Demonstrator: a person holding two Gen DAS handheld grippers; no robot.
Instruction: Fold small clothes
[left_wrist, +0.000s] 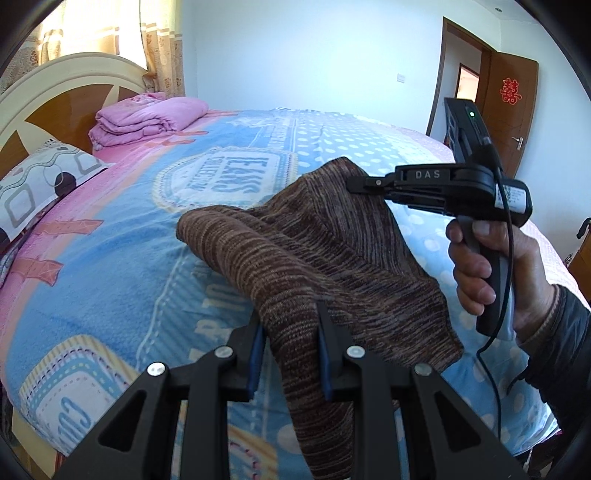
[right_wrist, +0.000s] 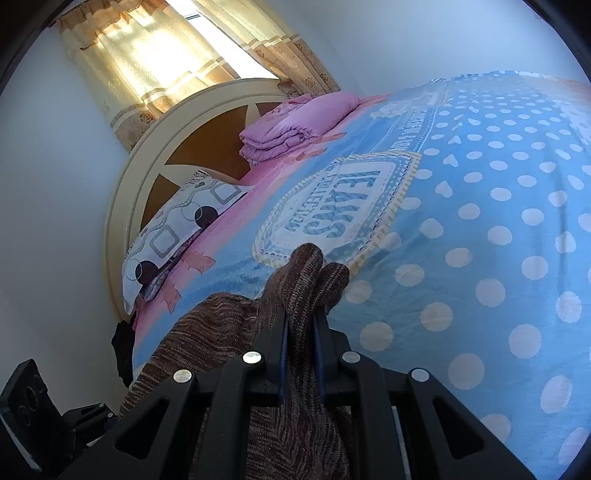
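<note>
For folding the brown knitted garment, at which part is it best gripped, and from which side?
Grip the brown knitted garment at its outer edges, as the left gripper and right gripper do now, each from its own side. Held there, the soft cloth hangs between them above the bed.

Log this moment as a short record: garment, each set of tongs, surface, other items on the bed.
garment: brown striped knit, lifted and draped between both tongs, part resting on the bed
left tongs: shut on the knit's near edge
right tongs: shut on a bunched corner of the knit
right hand: wraps the right tool's handle
surface: bed with blue dotted blanket
other items: folded pink quilt and patterned pillow by the headboard
</note>
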